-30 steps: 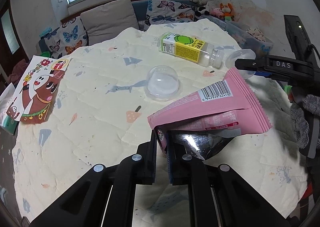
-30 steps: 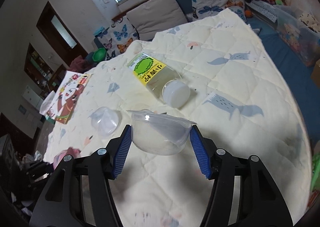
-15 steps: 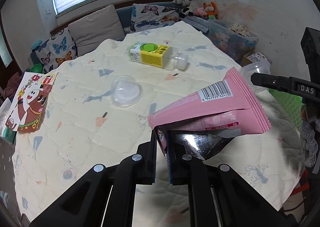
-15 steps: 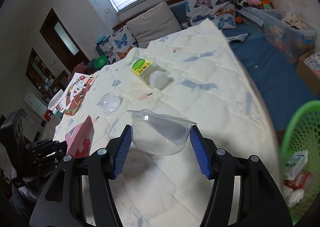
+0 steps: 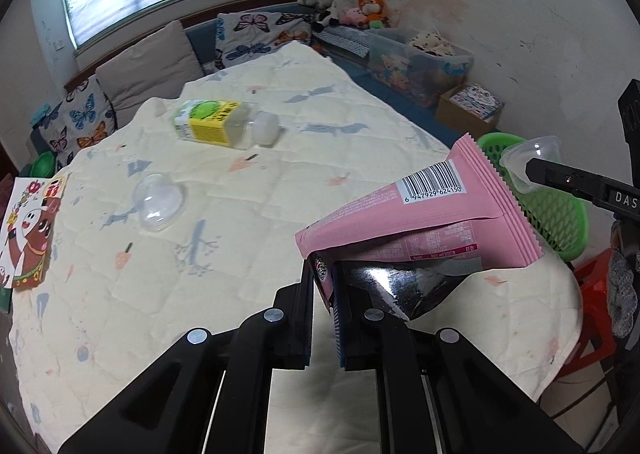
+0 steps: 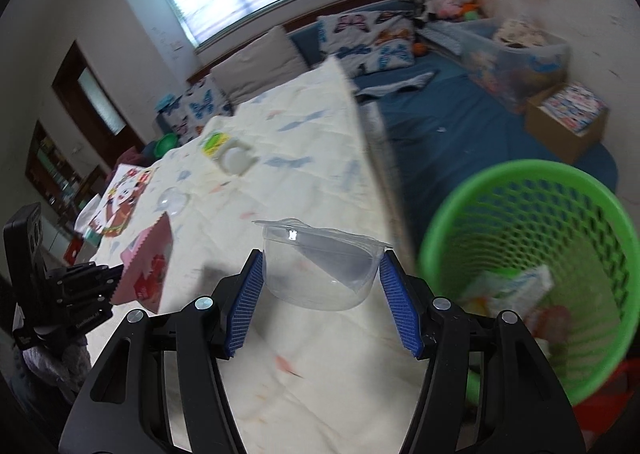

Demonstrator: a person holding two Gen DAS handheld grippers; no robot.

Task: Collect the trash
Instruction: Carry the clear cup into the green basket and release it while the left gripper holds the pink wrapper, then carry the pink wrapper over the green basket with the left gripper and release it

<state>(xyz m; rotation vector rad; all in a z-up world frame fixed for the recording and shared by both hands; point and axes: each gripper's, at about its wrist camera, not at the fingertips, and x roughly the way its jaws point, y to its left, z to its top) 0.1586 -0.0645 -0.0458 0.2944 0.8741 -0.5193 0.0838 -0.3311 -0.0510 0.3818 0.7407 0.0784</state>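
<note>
Left gripper (image 5: 323,294) in your hand is clamped tight on the torn corner of a pink snack wrapper (image 5: 420,222), foil inside showing, wrapper held up off the quilt (image 5: 280,190) near its right edge. Your right gripper (image 6: 320,286) has its blue pads (image 6: 245,308) pressed on both sides of a clear plastic cup (image 6: 320,266), rim up, held in the air above the quilt's near right corner, just beside the green mesh basket (image 6: 532,182). Basket stands on the floor off the right edge w/ some paper trash (image 6: 516,286) already inside; cup isn't over its opening in the right wrist view, it sits to the left of the rim.

On the quilt, still to collect: a bottle w/ yellow-green label (image 5: 224,126) lying on its side toward the far edge, white cap end pointing right, and a clear dome lid (image 5: 158,200) nearer the left, well apart from the bottle. At the left edge lies a cartoon picture book (image 5: 30,230). Beyond the far edge: butterfly cushions (image 5: 256,34) & plush toys (image 5: 344,8); by the wall a clear storage bin (image 5: 416,62)
</note>
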